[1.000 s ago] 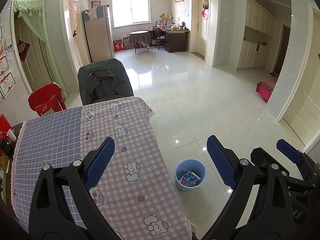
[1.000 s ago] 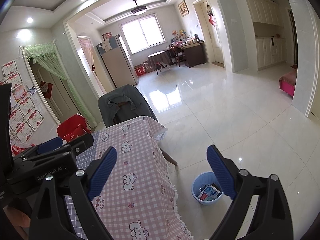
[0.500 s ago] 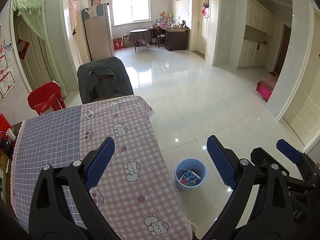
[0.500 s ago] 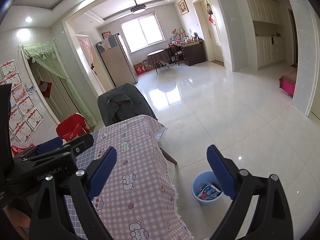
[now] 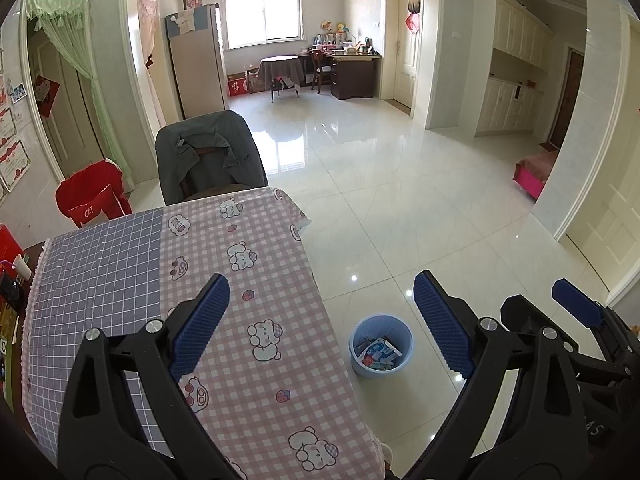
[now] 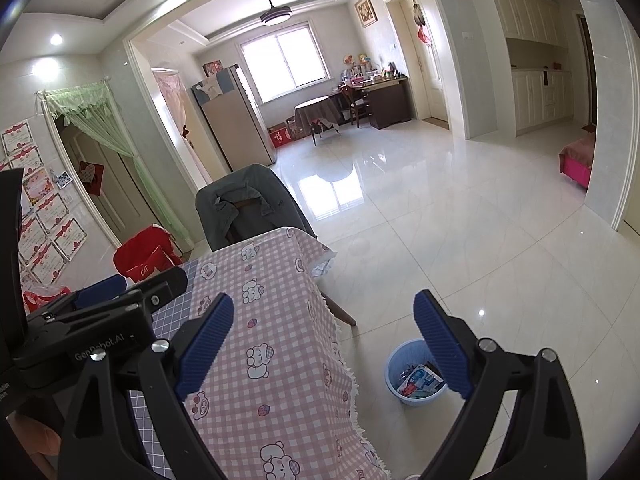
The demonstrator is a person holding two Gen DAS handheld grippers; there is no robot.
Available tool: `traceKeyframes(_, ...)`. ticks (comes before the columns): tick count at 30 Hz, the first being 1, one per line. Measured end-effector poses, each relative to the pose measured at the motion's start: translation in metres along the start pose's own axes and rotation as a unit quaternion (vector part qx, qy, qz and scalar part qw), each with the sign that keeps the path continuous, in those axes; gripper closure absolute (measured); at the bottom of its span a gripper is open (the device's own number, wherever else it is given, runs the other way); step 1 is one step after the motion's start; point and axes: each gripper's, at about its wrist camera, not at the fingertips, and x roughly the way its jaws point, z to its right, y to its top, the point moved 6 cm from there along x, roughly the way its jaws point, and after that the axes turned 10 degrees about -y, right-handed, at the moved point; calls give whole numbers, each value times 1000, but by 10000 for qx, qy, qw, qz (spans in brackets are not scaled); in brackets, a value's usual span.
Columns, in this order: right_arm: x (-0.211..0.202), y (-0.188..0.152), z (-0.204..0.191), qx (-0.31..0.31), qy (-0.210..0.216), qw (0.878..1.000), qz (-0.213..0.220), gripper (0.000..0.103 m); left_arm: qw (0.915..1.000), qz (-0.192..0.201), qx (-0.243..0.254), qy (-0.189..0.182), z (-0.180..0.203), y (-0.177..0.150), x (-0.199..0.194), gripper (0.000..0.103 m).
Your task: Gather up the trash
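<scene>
Left gripper (image 5: 320, 320) jaws spread wide, holding nothing, hovering over the table's pink checked tablecloth (image 5: 256, 312). Right gripper (image 6: 324, 340) also wide apart and empty, above the table's right edge. Light blue trash bin (image 5: 381, 346) stands on the white tiled floor (image 5: 400, 200) just beside the table, with wrappers and paper trash (image 5: 378, 354) inside. A chair draped with a grey jacket (image 5: 208, 152) sits at the table's far end.

The left tongs (image 5: 322, 322) gape empty over the checked counter (image 5: 248, 320); the blue bin (image 5: 381, 346) on the floor holds wrappers.
</scene>
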Motion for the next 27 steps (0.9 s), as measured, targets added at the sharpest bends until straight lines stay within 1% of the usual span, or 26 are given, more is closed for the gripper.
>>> traceKeyframes(12, 1, -1, -1, 17, -14, 10000, -5, 13, 10000, -24, -13, -6, -3, -1, 1, 11)
traceKeyframes(27, 7, -3, -5, 9, -29, 10000, -64, 13, 9999, -93, -83, -32, -16, 4, 7, 11)
